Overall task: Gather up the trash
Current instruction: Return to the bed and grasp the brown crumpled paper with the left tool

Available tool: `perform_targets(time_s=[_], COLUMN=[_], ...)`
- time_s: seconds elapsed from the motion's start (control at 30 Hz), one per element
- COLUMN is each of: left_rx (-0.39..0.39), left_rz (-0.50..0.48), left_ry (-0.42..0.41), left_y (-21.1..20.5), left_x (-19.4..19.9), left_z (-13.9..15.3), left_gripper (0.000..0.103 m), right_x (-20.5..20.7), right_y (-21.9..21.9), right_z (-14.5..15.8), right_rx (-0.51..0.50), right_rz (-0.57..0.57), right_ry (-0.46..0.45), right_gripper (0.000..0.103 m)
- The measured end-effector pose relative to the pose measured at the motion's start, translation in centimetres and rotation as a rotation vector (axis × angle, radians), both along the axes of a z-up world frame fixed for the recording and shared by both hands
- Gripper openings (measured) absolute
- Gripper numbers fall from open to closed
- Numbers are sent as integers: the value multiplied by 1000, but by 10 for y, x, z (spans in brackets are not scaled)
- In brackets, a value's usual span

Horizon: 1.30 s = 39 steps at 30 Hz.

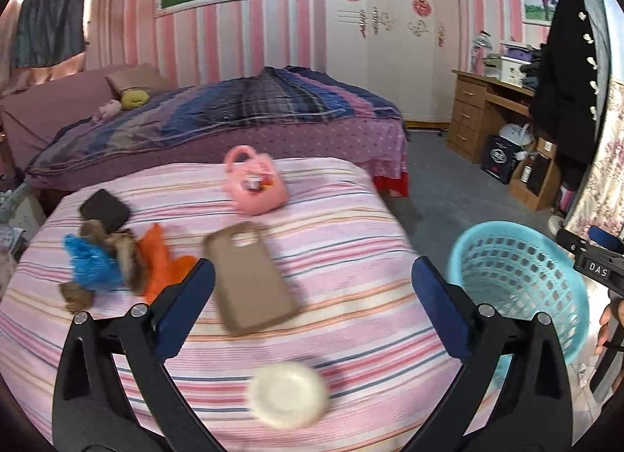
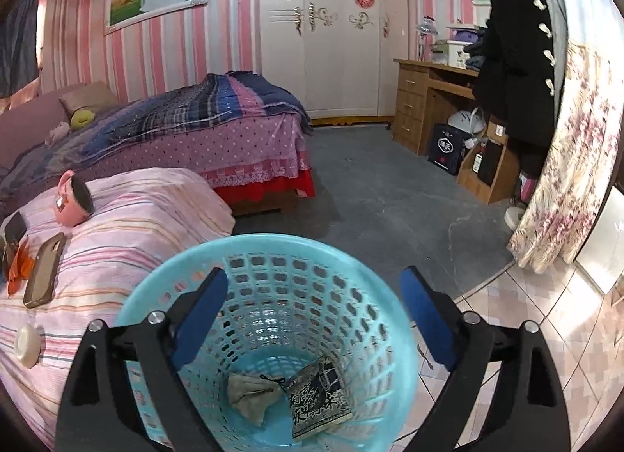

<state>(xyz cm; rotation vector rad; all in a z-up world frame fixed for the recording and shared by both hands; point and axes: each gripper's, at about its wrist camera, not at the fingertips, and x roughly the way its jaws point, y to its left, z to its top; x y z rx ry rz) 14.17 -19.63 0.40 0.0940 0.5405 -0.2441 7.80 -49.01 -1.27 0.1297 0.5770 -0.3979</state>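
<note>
A light blue plastic basket (image 2: 273, 268) stands on the floor beside the striped bed; a crumpled grey-brown scrap (image 2: 249, 393) and a black-and-white printed packet (image 2: 319, 397) lie at its bottom. My right gripper (image 2: 312, 315) hangs open over the basket's mouth with nothing between its fingers. My left gripper (image 1: 312, 307) is open above the striped bedcover (image 1: 351, 218), empty. On the cover lie a brown phone case (image 1: 253, 276), a white round lid (image 1: 288, 393), a pink toy bag (image 1: 253, 183) and a heap of blue, orange and brown scraps (image 1: 113, 261). In the left wrist view the basket (image 1: 518, 284) is at the right.
A dark wallet-like thing (image 1: 105, 208) lies at the bed's far left. A second bed (image 1: 234, 116) with a plaid quilt stands behind. A wooden desk (image 2: 429, 101), a hanging black coat (image 2: 514, 62) and a floral curtain (image 2: 565, 159) line the right side. Grey carpet (image 2: 370, 187) lies between.
</note>
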Motion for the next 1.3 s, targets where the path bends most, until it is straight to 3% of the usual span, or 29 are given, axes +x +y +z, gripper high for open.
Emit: perform_targets(time_s=[0.3,0.53,0.8,1.03,1.3], left_rx=[-21,-5,17,-22,17], left_rz=[111,127,167,236,292], left_ry=[3,6,3,65,135], left_y=[70,110,154,201,237], left_x=[8,8,8,22,42], left_z=[-6,-14,-18,-27,-54], left_gripper=[98,97,98,98,97], right_x=[16,31,49,63,69], right_y=[42,92,145,194,215], right_z=[6,4,3,-7,-13], right_rx=[-12,-60,-41,-49,-56], right_rz=[67,143,216,294,324], right_ry=[-14,9,7,25,46], right_gripper=[89,89,89,92,94])
